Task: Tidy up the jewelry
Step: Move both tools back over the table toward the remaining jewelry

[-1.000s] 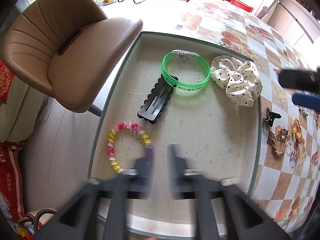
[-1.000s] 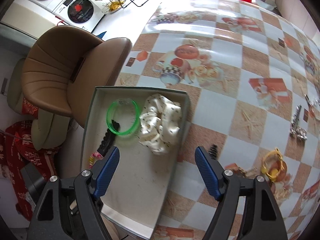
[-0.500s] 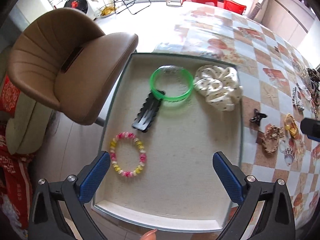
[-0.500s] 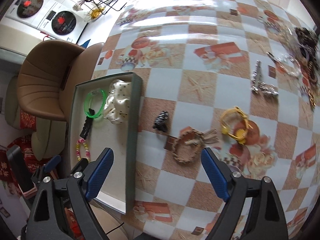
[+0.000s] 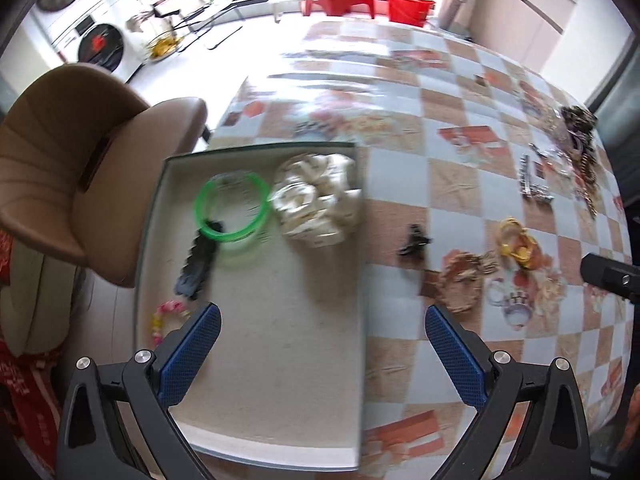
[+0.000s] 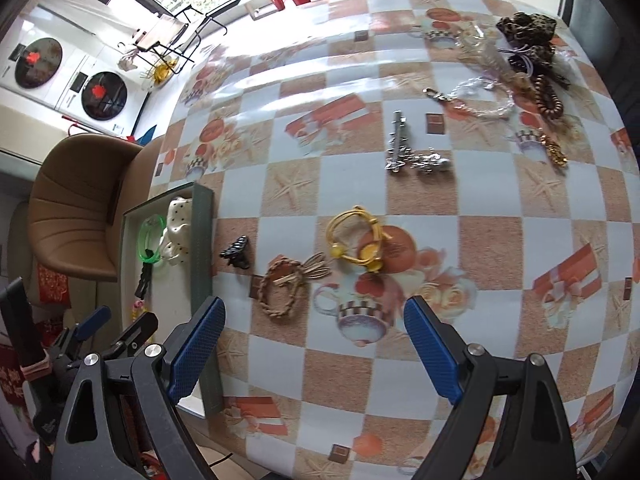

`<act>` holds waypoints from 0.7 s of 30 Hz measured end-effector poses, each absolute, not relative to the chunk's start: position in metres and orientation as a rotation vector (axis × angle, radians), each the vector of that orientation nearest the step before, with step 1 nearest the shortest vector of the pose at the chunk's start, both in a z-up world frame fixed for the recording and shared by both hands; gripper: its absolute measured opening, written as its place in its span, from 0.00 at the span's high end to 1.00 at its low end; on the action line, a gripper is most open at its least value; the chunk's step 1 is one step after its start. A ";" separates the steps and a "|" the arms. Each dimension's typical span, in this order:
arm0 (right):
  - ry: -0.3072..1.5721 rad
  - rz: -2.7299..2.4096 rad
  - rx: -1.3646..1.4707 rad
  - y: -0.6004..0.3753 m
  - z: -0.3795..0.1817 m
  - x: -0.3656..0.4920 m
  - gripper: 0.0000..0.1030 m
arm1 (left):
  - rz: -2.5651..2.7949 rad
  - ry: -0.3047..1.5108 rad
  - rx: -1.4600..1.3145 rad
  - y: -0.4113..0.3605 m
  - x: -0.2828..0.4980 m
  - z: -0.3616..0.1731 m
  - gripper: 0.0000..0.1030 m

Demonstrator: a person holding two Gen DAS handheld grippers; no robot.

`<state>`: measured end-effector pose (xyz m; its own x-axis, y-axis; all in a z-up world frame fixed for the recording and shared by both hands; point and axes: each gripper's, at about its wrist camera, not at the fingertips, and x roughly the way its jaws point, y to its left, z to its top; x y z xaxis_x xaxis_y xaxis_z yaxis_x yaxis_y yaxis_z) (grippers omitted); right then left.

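Observation:
A grey tray (image 5: 280,360) at the table's left edge holds a green bangle (image 5: 231,208), a polka-dot scrunchie (image 5: 318,200), a black hair clip (image 5: 198,264) and a pink-yellow bead bracelet (image 5: 166,316). My left gripper (image 5: 322,344) is open and empty above the tray's near half. My right gripper (image 6: 314,344) is open and empty above the tablecloth. In front of it lie a braided brown bracelet (image 6: 280,286), a yellow cord bracelet (image 6: 356,244) and a small black claw clip (image 6: 236,256). The tray also shows in the right wrist view (image 6: 200,248).
Farther on the table lie silver hair clips (image 6: 416,152), a clear bead chain (image 6: 476,96), leopard scrunchies (image 6: 528,36) and a gold chain (image 6: 554,152). A brown chair (image 5: 80,168) stands left of the table. The left gripper shows at lower left in the right wrist view (image 6: 100,328).
My left gripper opened, released the bead bracelet into the tray, and drew back and to the right. My right gripper swung right from the tray to over the loose jewelry.

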<state>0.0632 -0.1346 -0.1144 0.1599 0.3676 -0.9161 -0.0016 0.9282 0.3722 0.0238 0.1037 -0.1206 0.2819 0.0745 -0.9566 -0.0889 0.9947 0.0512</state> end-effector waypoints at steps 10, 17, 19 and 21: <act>1.490 0.188 0.246 -0.181 -0.137 0.075 0.10 | -0.010 1.319 0.039 0.046 0.037 -0.136 0.00; 1.492 0.168 0.166 -0.198 -0.151 0.094 0.10 | -0.031 1.374 0.031 0.022 0.043 -0.161 0.00; 1.494 0.172 0.141 -0.198 -0.154 0.100 0.10 | -0.030 1.387 0.030 0.018 0.045 -0.169 0.00; 1.493 0.179 0.115 -0.198 -0.158 0.105 0.10 | -0.023 1.401 0.029 0.014 0.047 -0.177 0.00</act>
